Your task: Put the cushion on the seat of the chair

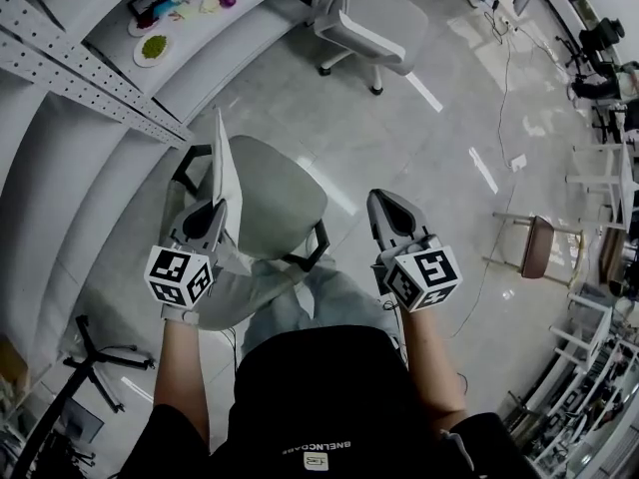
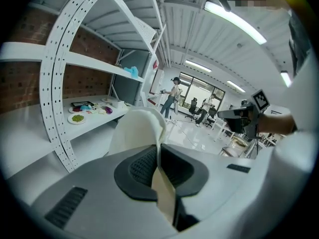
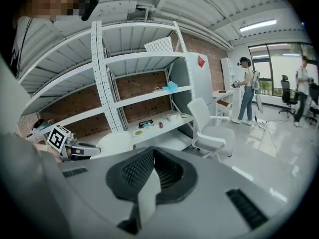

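A thin white cushion point(image 1: 224, 158) stands on edge over the grey seat of the chair point(image 1: 280, 203). My left gripper point(image 1: 222, 208) is shut on the cushion's near edge. In the left gripper view the cushion point(image 2: 137, 131) rises from between the pads. In the right gripper view it shows as a pale disc point(image 3: 115, 144) beside the left gripper point(image 3: 75, 152). My right gripper point(image 1: 385, 202) hovers right of the chair, jaws together, holding nothing that I can see. The chair has black armrests point(image 1: 316, 245), and its backrest is nearest to me.
A white office chair point(image 1: 359, 23) stands farther off on the glossy floor. Curved white shelves point(image 1: 120, 88) at the left carry plates of food point(image 1: 153, 48). A small stool point(image 1: 535, 243) and cables lie to the right. People stand far off by the windows point(image 3: 246, 88).
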The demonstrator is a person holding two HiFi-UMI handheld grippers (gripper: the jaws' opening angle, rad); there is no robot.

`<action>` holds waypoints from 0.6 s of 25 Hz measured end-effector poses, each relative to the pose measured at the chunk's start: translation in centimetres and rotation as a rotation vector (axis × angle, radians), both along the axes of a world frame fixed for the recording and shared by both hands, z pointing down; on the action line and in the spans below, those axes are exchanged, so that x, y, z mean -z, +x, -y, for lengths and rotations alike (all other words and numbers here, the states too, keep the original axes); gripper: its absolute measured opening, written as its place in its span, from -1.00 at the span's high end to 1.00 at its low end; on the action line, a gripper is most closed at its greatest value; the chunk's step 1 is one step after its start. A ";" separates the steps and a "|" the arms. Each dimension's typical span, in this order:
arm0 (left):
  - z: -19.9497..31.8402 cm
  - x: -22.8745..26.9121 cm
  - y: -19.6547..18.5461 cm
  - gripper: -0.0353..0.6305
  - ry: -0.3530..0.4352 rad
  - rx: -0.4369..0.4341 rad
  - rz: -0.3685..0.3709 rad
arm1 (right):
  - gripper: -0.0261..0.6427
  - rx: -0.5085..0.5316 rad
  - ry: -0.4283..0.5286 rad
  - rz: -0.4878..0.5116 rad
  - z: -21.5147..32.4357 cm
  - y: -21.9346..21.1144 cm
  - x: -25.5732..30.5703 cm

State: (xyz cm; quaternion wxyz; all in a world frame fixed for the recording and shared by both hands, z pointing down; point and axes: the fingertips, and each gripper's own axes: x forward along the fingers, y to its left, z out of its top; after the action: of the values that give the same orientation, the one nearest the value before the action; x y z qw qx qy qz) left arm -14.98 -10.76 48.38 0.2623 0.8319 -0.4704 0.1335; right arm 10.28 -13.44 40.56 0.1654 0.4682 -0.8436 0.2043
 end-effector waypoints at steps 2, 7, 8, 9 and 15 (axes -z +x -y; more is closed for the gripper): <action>0.2 -1.0 -0.3 0.80 -0.018 -0.010 0.001 | 0.89 -0.015 -0.014 -0.009 -0.3 0.0 -0.5; 0.9 -3.6 -1.6 0.80 -0.049 -0.035 0.028 | 0.89 -0.032 -0.040 -0.027 -0.8 -0.6 -1.4; 1.0 -4.1 -1.7 0.80 -0.054 -0.042 0.037 | 0.89 -0.034 -0.043 -0.031 -0.9 -0.7 -1.5; 1.0 -4.5 -1.9 0.80 -0.060 -0.048 0.044 | 0.89 -0.036 -0.047 -0.035 -1.1 -0.8 -1.6; 1.1 -7.4 -3.1 0.80 -0.092 -0.091 0.099 | 0.89 -0.050 -0.071 -0.060 -1.6 -1.2 -2.7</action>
State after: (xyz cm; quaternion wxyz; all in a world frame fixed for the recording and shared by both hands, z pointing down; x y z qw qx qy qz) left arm -18.10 -11.90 55.81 0.2701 0.8319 -0.4380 0.2078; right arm 9.12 -11.84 43.25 0.2020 0.4889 -0.8186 0.2238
